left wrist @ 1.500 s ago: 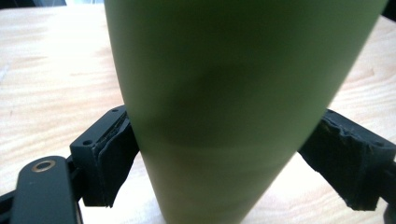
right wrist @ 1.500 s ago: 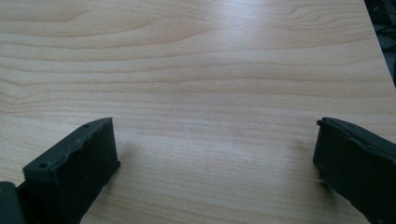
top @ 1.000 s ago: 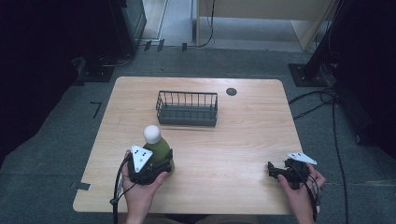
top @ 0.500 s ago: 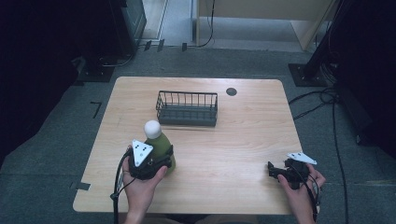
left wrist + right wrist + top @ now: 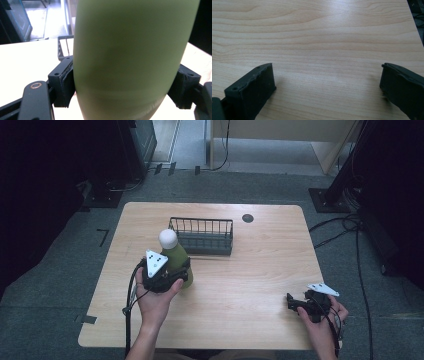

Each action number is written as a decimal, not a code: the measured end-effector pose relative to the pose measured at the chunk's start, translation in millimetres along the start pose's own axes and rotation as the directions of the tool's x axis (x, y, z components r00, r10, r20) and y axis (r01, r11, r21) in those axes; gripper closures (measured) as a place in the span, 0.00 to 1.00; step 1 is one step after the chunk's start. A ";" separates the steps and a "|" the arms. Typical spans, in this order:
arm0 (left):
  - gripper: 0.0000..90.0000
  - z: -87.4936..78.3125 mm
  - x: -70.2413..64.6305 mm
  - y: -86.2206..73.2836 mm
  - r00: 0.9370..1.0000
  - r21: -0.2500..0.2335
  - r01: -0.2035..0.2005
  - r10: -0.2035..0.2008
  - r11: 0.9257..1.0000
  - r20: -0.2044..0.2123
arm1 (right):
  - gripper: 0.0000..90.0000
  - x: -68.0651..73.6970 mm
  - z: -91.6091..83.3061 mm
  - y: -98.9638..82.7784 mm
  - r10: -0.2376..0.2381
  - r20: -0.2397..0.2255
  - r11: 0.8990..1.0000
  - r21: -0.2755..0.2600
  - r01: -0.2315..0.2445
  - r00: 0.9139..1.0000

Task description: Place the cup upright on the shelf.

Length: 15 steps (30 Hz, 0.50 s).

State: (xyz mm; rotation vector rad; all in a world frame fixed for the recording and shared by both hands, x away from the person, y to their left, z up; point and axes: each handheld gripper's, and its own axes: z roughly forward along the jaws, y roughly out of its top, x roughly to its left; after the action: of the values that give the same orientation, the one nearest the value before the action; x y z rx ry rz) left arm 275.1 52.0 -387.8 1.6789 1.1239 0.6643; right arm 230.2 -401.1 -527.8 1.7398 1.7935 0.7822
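A pale green bottle (image 5: 176, 257) with a round white cap stands left of the table's middle, just in front of the black wire basket (image 5: 202, 236). My left gripper (image 5: 172, 272) is shut on the bottle's body; in the left gripper view both pads (image 5: 66, 80) press its green sides (image 5: 130, 57). The bottle looks lifted a little off the wood. My right gripper (image 5: 295, 301) rests low near the table's front right, open; in the right gripper view its gap (image 5: 327, 82) holds nothing but bare wood.
The wire basket sits at the table's (image 5: 250, 275) back middle, with a small dark round disc (image 5: 247, 218) behind it to the right. Cables and dark stands crowd the floor right of the table.
My left gripper has carried the bottle up and toward the basket. The right hand has stayed where it was.
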 end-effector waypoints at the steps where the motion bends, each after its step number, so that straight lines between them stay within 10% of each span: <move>1: 0.25 0.0 0.0 0.0 1.000 0.000 0.000 0.000 1.000 0.000 | 0.00 0.0 0.0 0.0 0.000 0.000 1.000 0.000 0.000 1.000; 15: 0.25 22.7 -2.4 39.7 1.000 -0.010 -0.008 0.008 1.000 0.017 | 0.00 0.0 0.0 0.0 0.001 -0.001 1.000 0.000 -0.001 1.000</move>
State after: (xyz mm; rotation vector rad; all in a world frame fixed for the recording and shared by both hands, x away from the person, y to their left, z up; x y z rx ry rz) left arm 307.6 36.3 -359.6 1.6786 1.1010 0.6586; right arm 230.2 -401.1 -527.8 1.7408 1.7940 0.7831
